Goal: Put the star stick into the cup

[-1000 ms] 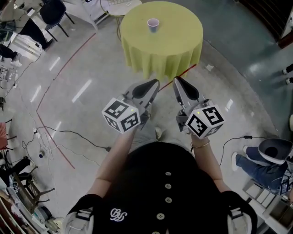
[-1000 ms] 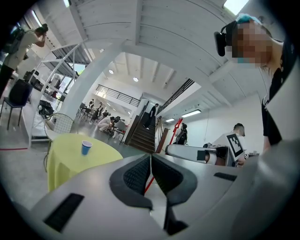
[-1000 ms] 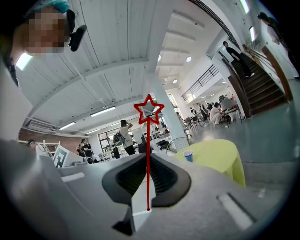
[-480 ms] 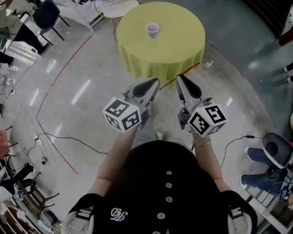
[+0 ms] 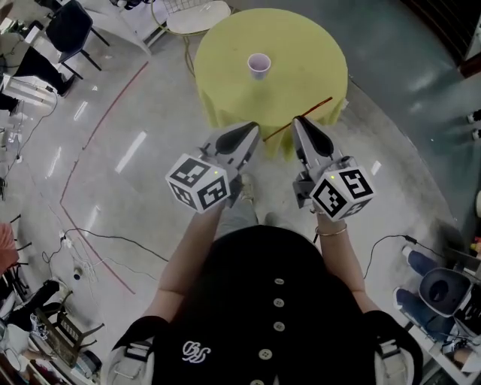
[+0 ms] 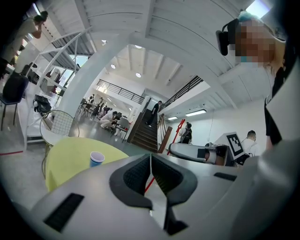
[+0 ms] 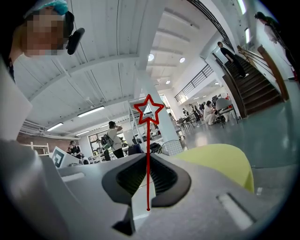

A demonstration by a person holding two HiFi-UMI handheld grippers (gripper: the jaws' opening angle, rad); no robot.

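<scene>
A thin red star stick (image 7: 148, 140) stands between the jaws of my right gripper (image 7: 148, 157), which is shut on it, its outlined star above the jaw tips. In the head view the stick (image 5: 316, 107) lies slantwise across the tip of the right gripper (image 5: 298, 120), at the near edge of the round yellow table (image 5: 301, 45). A small white cup (image 5: 258, 65) stands upright near the table's middle, well ahead of both grippers. My left gripper (image 5: 252, 129) is shut and holds nothing. Its own view shows its jaws (image 6: 150, 157), the cup (image 6: 97, 158) and the stick (image 6: 177, 131).
A white wire chair (image 5: 188, 13) stands behind the table, and dark chairs (image 5: 71, 22) are at far left. Red tape (image 5: 98, 124) and cables (image 5: 98, 222) run over the glossy floor. A seated person (image 5: 443, 289) is at lower right. A staircase (image 6: 143, 133) and several people lie beyond.
The table and cup have slid lower in the head view and look larger and closer. Both grippers keep their pose, with the stick still held in the right one.
</scene>
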